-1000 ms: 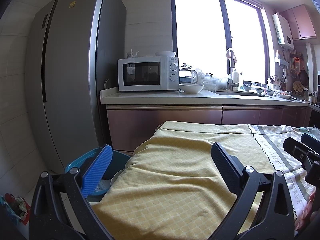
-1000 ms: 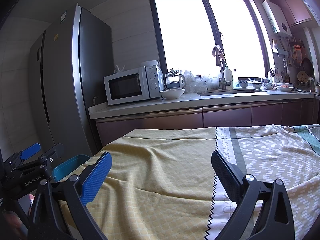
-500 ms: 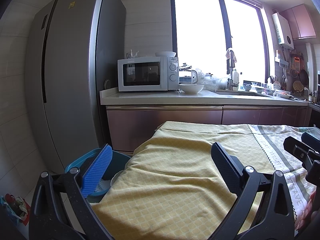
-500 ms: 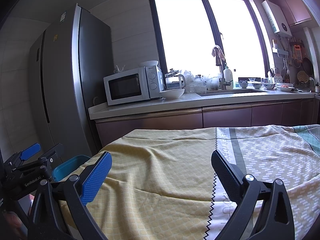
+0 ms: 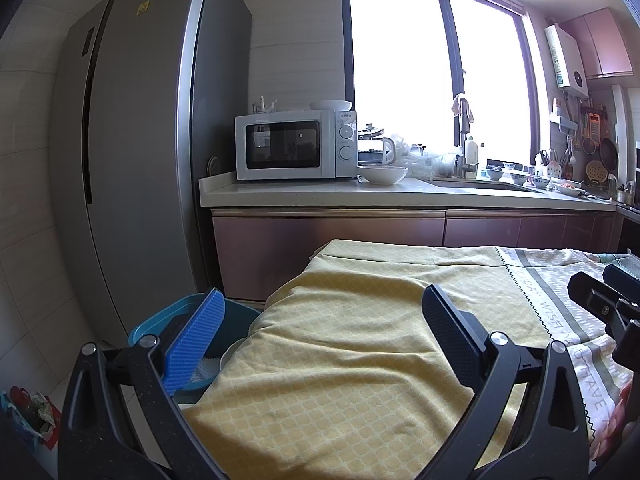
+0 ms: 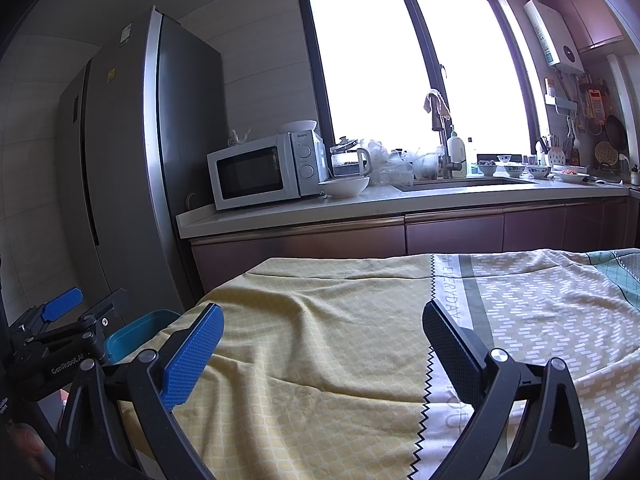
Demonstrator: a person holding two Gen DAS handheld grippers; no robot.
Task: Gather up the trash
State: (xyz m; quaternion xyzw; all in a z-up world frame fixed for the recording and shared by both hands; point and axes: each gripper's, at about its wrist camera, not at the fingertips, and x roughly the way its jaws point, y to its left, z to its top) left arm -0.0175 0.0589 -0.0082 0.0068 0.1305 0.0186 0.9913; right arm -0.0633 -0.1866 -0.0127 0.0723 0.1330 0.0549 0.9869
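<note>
Left gripper [image 5: 320, 332] and right gripper [image 6: 322, 344] are both hovering with jaws spread, gripping nothing, unchanged from a second ago. Both are holding over the yellow tablecloth [image 5: 360, 340]. Teal bin [image 5: 236, 320] is sitting just left of the tablecloth; no trash discernible.

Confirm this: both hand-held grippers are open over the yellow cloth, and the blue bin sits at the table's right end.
Wrong side. The left wrist view shows the blue bin at the table's left end, beside the fridge. The rest holds.
</note>
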